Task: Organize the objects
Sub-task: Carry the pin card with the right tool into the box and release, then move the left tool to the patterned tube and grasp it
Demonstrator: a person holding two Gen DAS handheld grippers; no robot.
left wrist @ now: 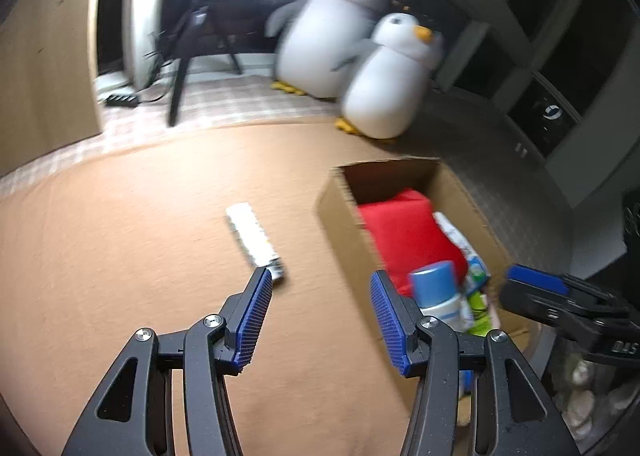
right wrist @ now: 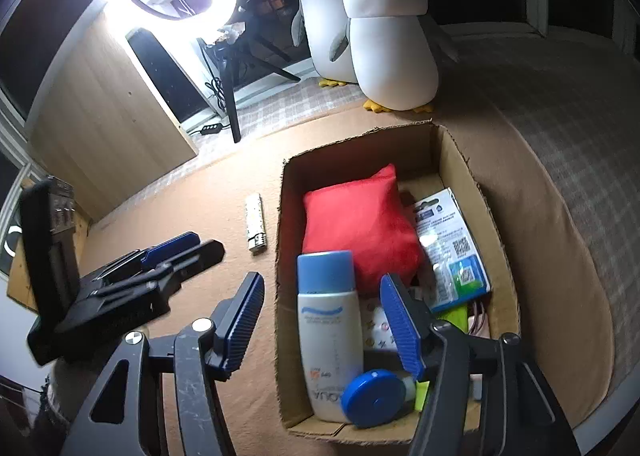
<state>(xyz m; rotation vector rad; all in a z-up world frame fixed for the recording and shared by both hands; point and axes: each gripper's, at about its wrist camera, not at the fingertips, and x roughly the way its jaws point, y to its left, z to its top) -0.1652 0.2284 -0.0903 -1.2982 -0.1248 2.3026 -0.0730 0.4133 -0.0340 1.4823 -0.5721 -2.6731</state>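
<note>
Left gripper [left wrist: 320, 316]: wide open, holding nothing, hovering over the brown cloth [left wrist: 140, 236]. Strip [left wrist: 254, 242] just beyond the left fingertip, flat on the cloth, left of the box [left wrist: 340, 223]. Probably light, thin and stiff; best pinched across its narrow width, mid-length.

Right gripper [right wrist: 322, 320]: also wide open and empty, poised over the box's near end, above the bottle [right wrist: 330, 328]. Strip [right wrist: 255, 229] lying outside, just left of the box wall, apparently the last loose item.
</note>
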